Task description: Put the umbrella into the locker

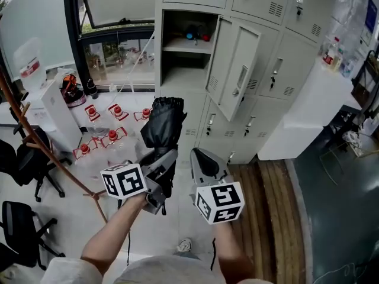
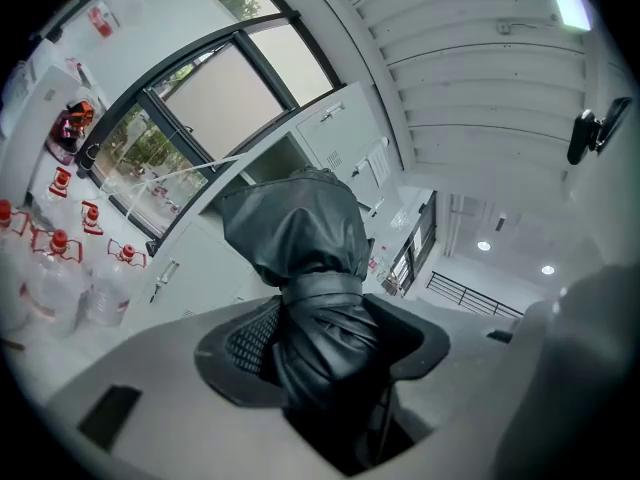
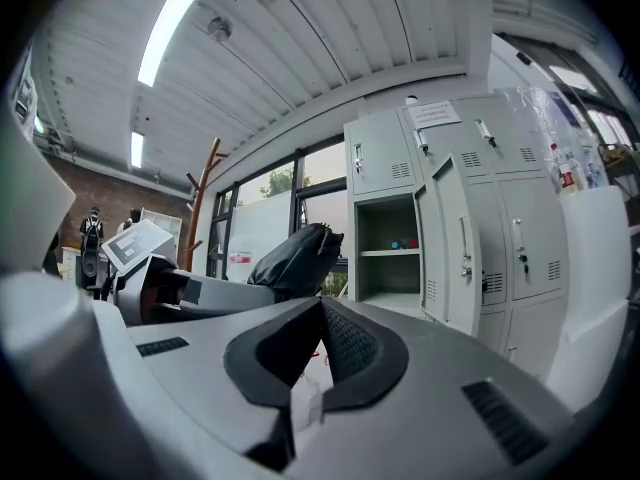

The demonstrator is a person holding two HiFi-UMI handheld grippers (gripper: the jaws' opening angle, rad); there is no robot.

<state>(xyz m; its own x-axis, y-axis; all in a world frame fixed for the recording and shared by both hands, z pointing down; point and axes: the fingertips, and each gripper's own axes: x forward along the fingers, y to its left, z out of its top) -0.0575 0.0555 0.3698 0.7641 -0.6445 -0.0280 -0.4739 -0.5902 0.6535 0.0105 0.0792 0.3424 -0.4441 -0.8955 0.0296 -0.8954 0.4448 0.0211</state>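
One illegible notice on lockers

The head view looks forward and steeply down from above the person's forearms, taking in both tools, the floor and the bank of lockers ahead. The left gripper carries a camera close behind its jaws, rolled sideways, so the umbrella fills its centre, with a window and the ceiling beyond. The camera on the right gripper sits low behind its jaws and faces level toward the lockers. All three views share the umbrella. The head view and the right gripper view share the open locker.
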